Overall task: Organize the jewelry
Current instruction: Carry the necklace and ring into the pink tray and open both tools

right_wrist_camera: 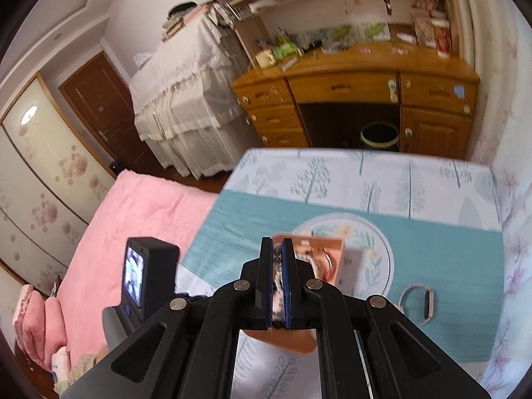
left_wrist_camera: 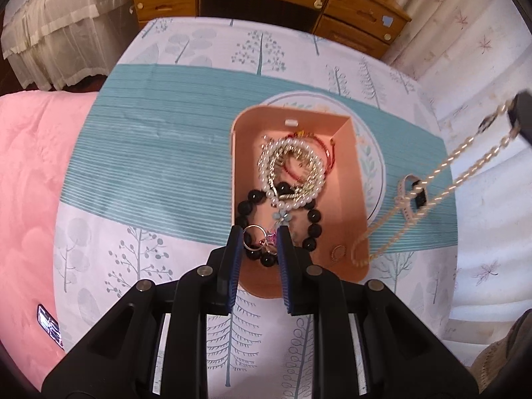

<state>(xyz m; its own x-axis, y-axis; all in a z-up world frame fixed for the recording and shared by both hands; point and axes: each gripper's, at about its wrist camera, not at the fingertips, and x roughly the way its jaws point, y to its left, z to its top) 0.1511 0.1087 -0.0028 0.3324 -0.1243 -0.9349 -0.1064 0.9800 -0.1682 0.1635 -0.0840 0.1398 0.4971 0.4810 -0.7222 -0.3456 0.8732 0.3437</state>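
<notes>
Over the pink box (left_wrist_camera: 352, 153), left jaws pinch a ring (left_wrist_camera: 254, 232); right jaws clamp a pearl chain (left_wrist_camera: 442, 163).

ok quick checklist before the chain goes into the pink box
1. Right gripper shut on the chain: ok, links sit between the pads.
2. Chain clear of the cloth: not ok, its low end trails over the box rim.
3. Chain free of the watch: cannot tell, the strands cross it.
4. Room in the pink box: ok, bare floor on the right side.
5. Left gripper out of the way: not ok, it hangs over the box's near end, above the rings.
</notes>
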